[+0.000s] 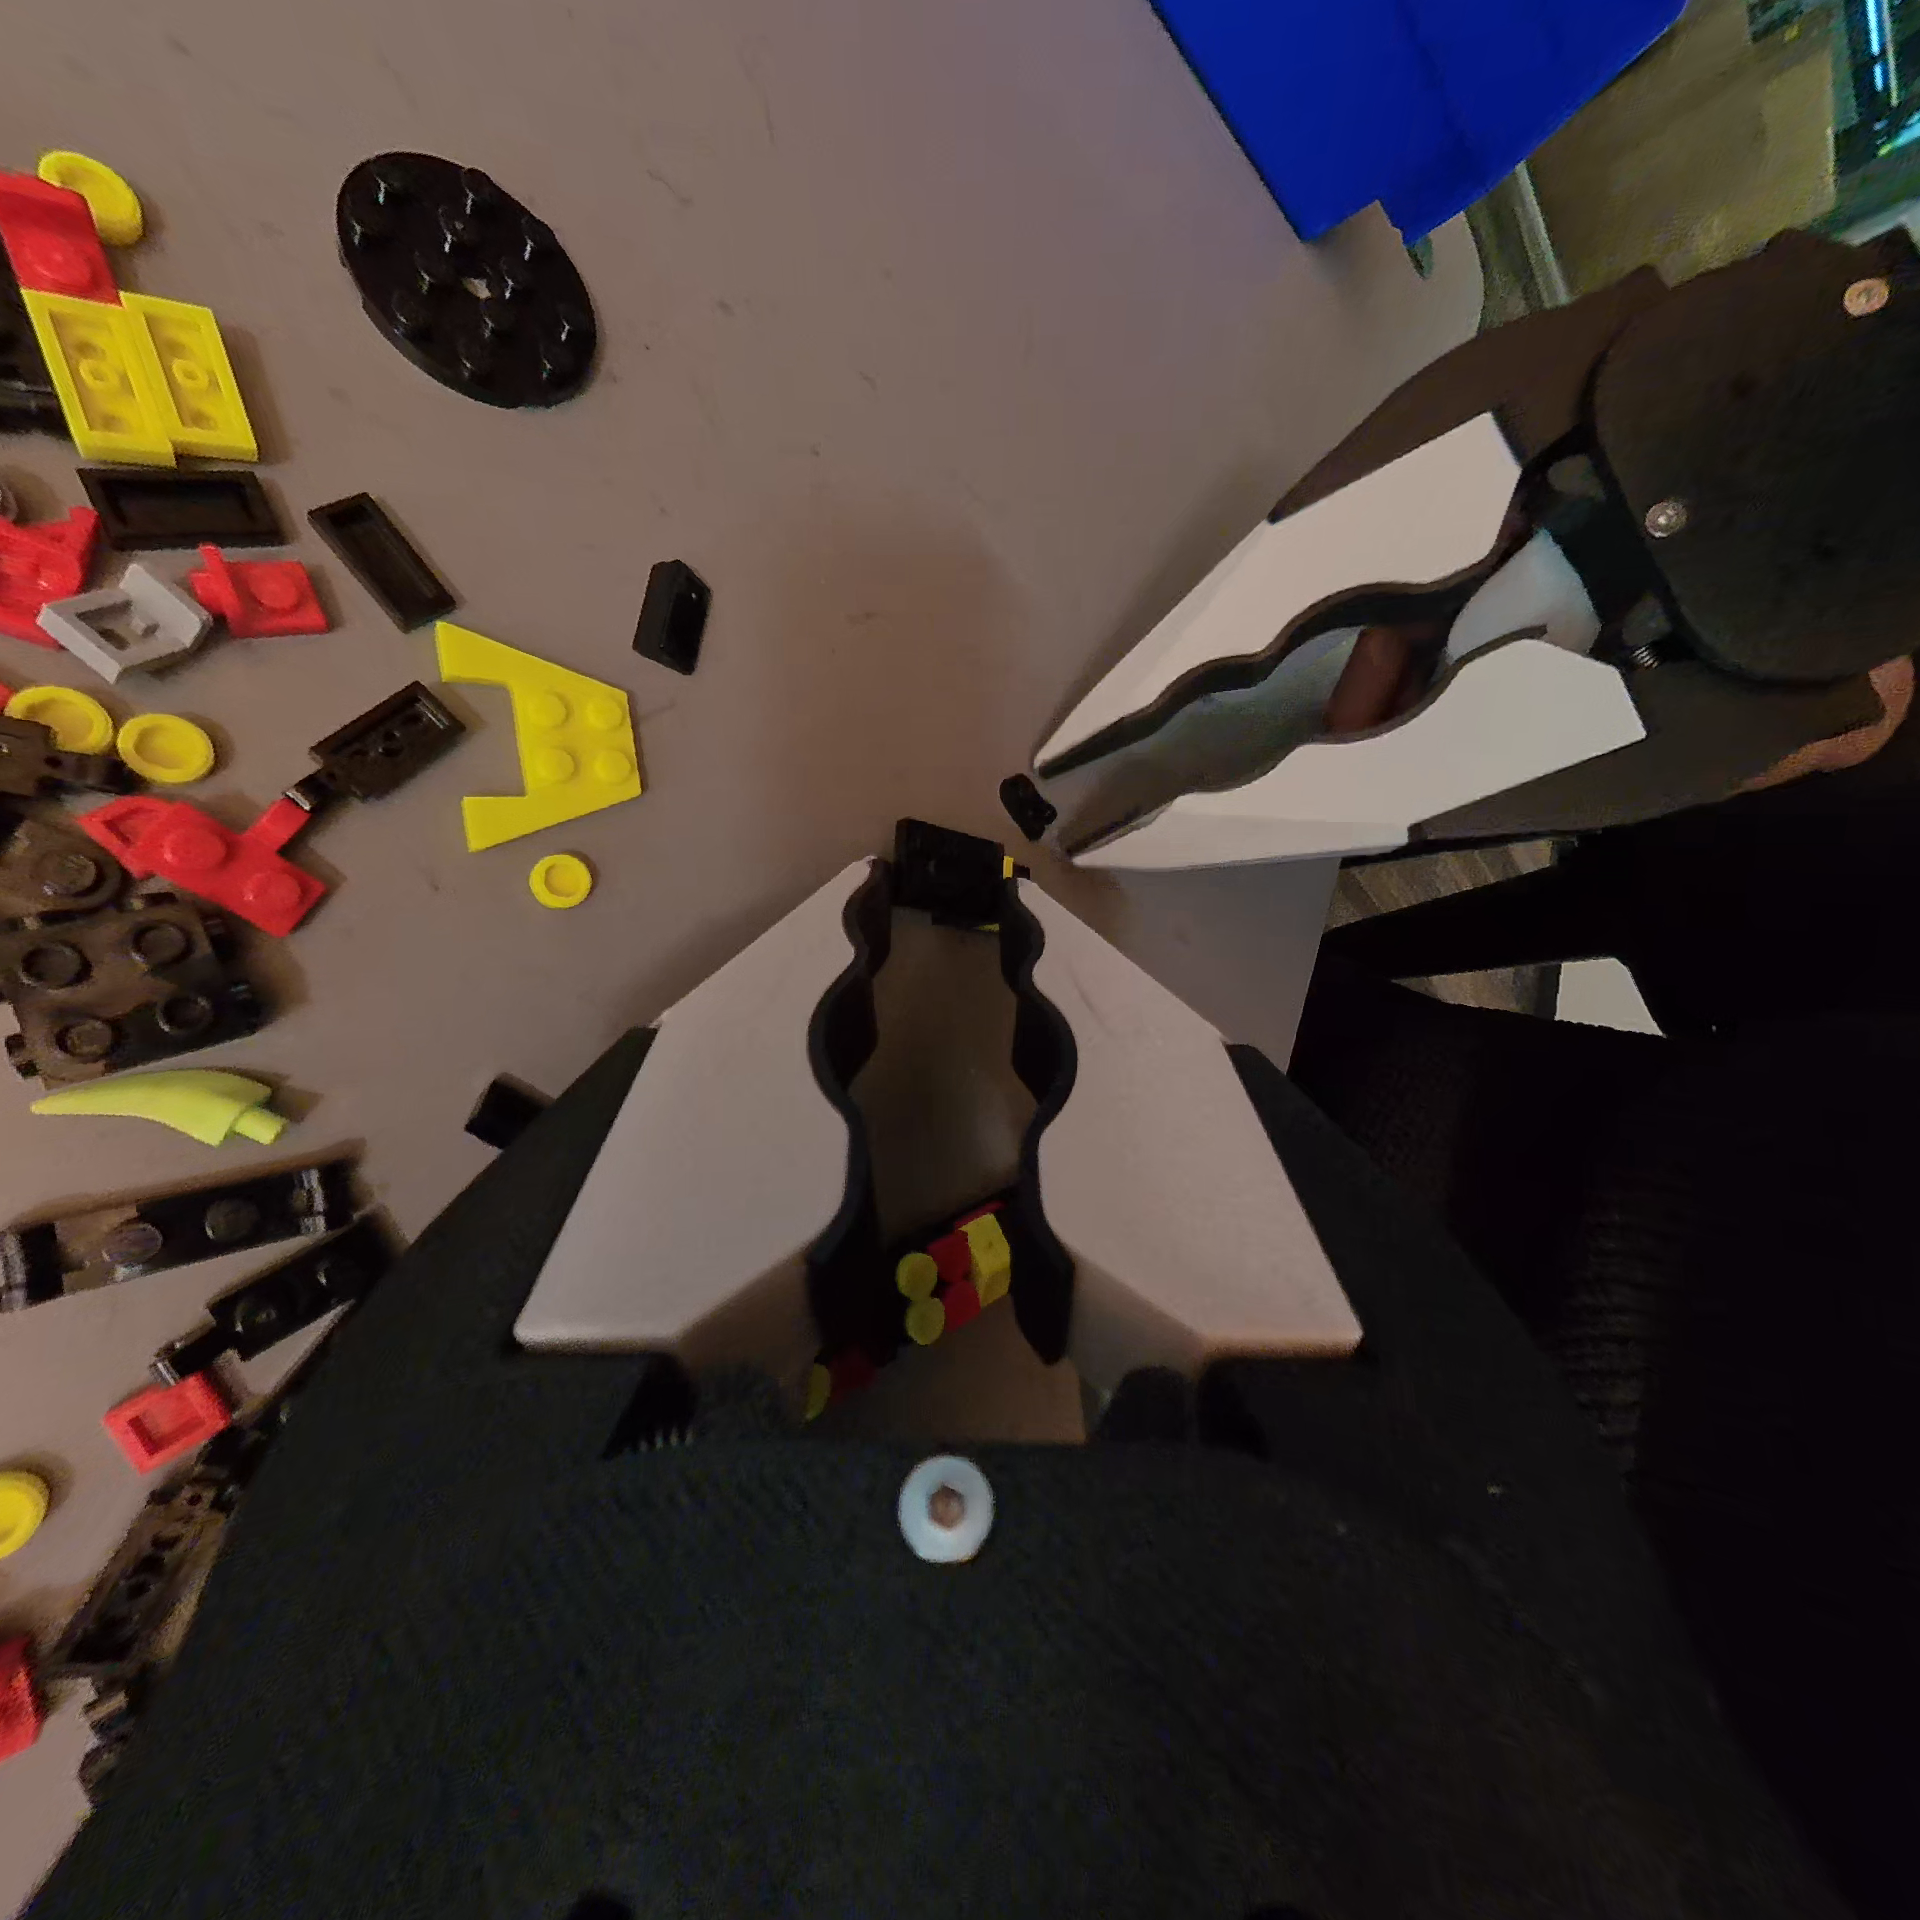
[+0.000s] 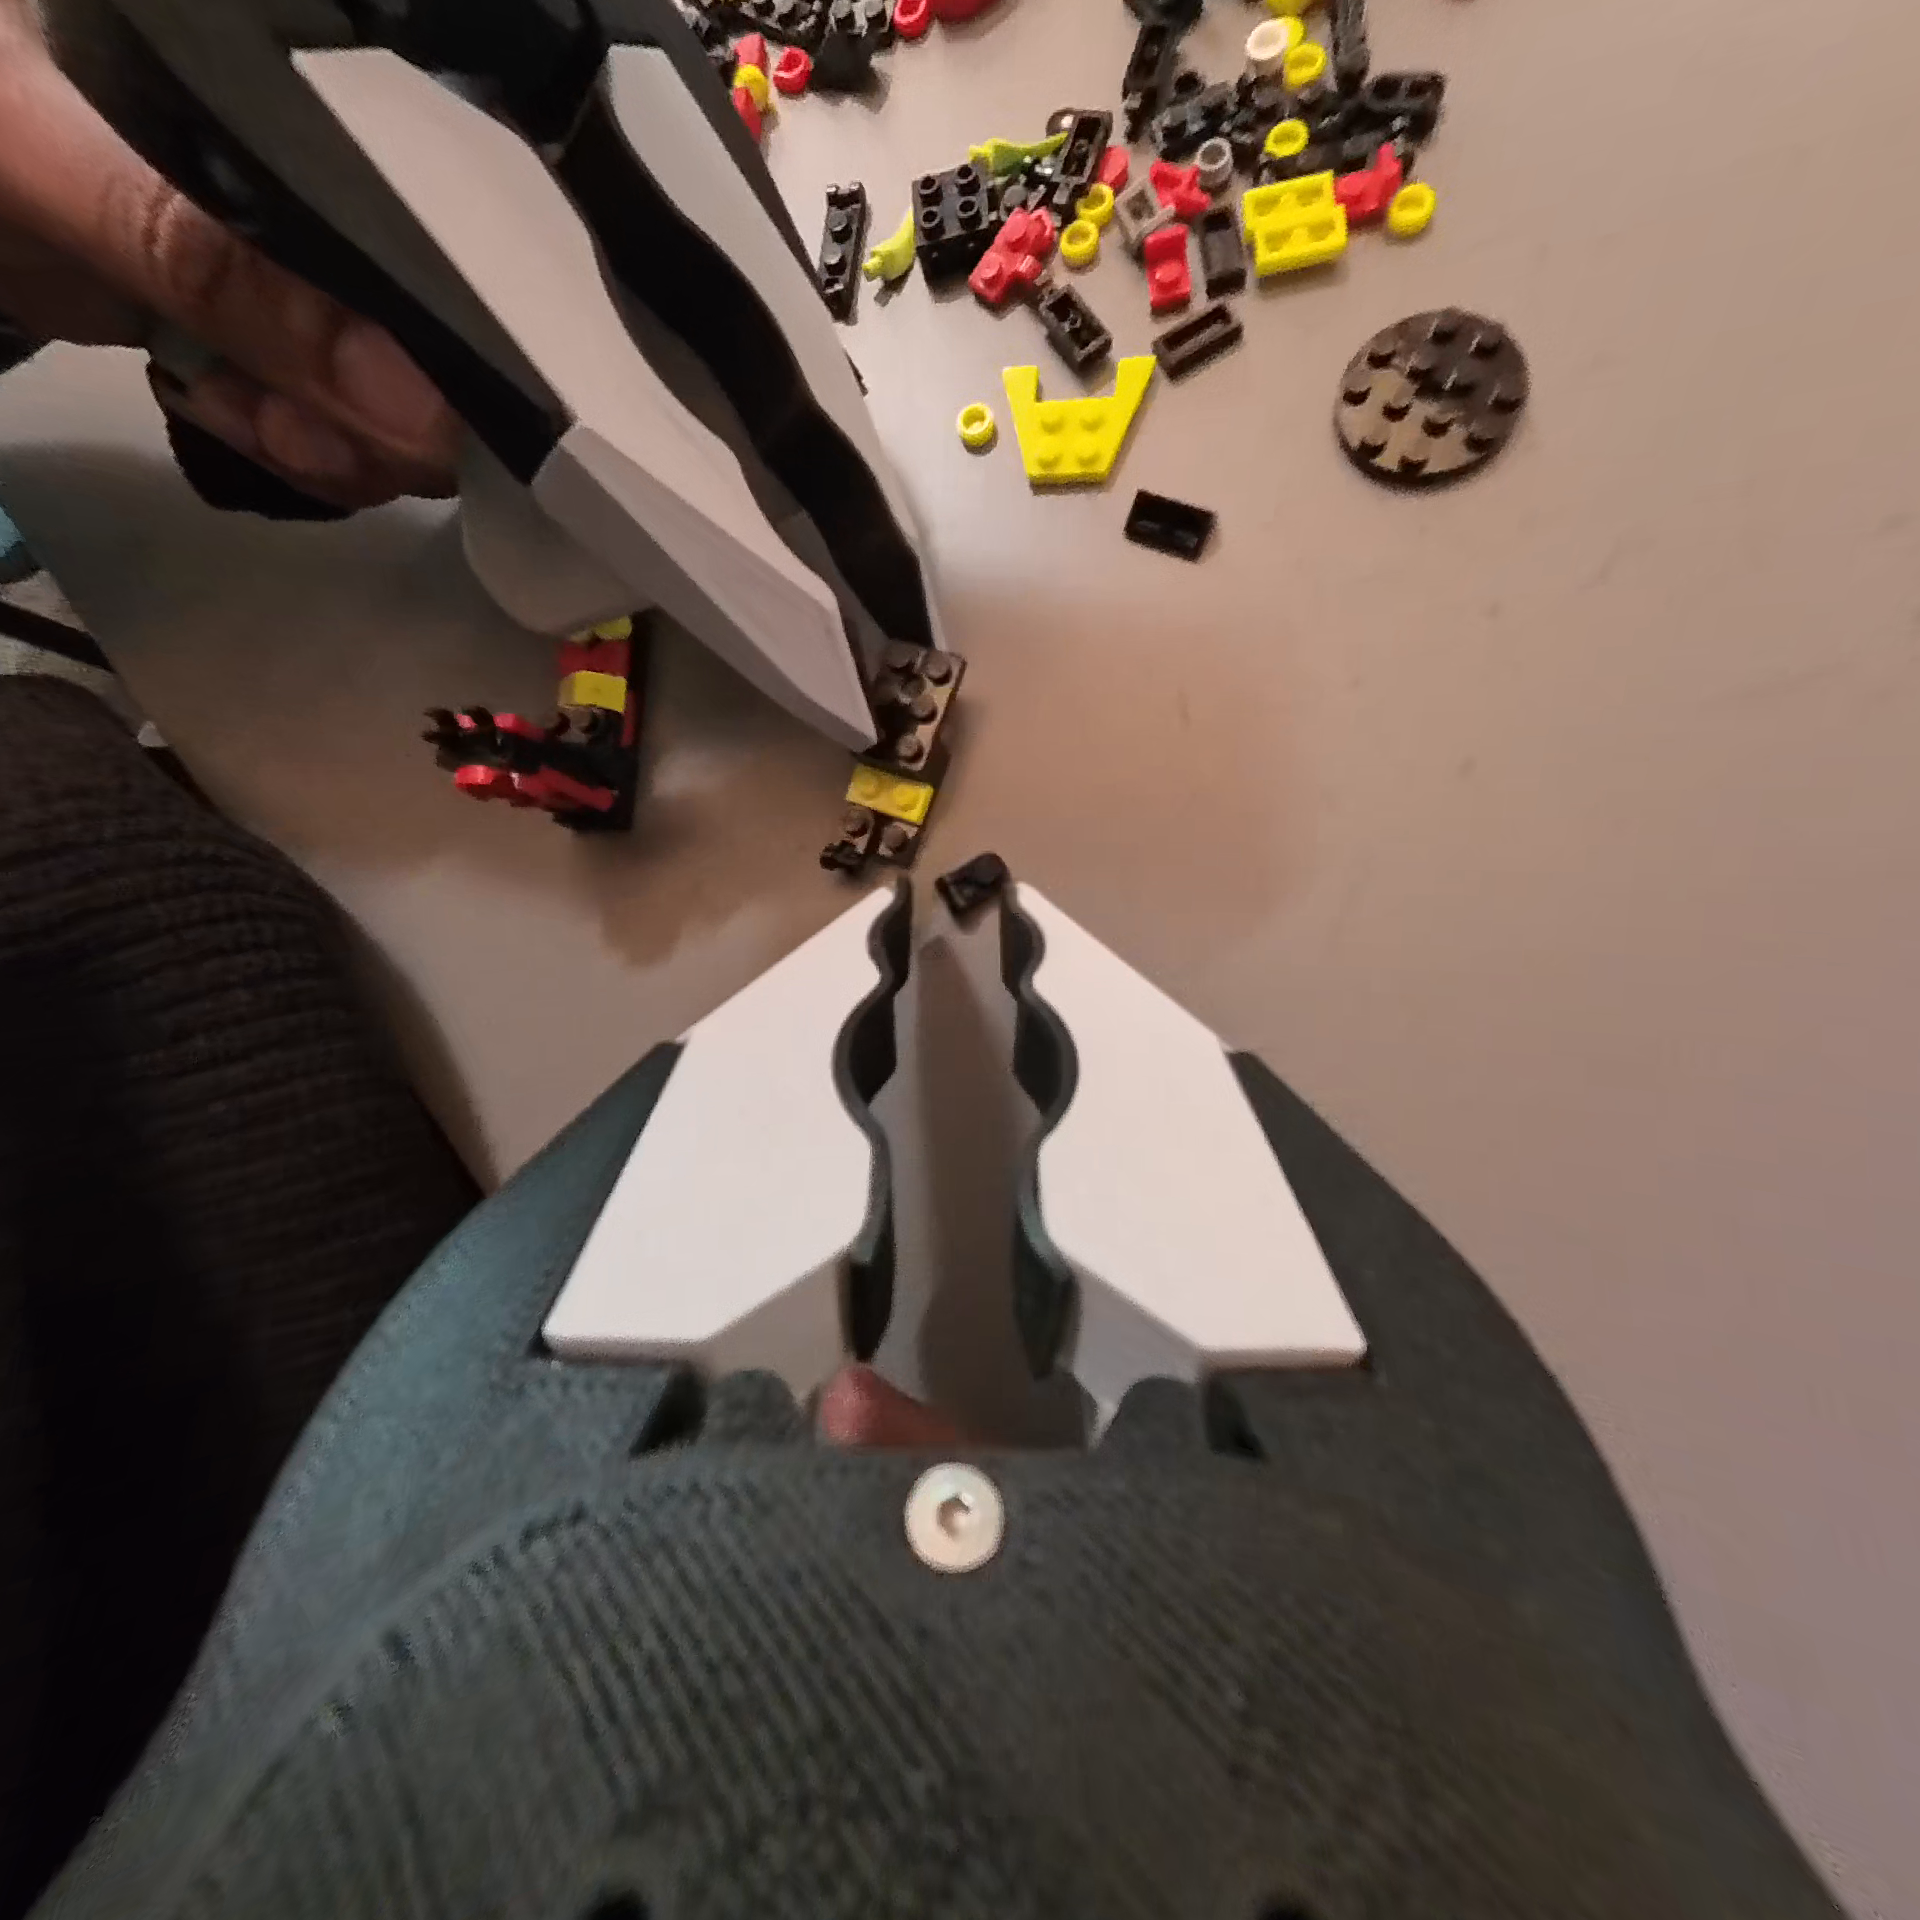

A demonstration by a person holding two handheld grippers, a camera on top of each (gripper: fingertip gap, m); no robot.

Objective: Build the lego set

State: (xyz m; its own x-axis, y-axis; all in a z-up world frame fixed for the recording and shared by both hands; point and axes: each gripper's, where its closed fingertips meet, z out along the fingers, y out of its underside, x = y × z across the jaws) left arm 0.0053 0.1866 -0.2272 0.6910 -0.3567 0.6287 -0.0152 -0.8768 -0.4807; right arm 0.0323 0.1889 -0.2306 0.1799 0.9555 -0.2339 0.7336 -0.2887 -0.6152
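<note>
Left gripper (image 1: 940, 883) clamped, tips angled down. Right gripper (image 2: 961, 894) nearly closed, pinching, tips just beside left's.

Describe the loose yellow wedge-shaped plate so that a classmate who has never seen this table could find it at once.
Start at the big black round plate lying apart from the heap of bricks. Beside it, toward the heap, lies the yellow wedge plate. It alone has a notch cut into its wide edge, with a small yellow round stud next to it.

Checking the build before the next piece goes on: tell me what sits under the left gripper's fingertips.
The left gripper is clamped on a black studded assembly with a yellow plate further along it. The fingers cover the clamped sides.
</note>
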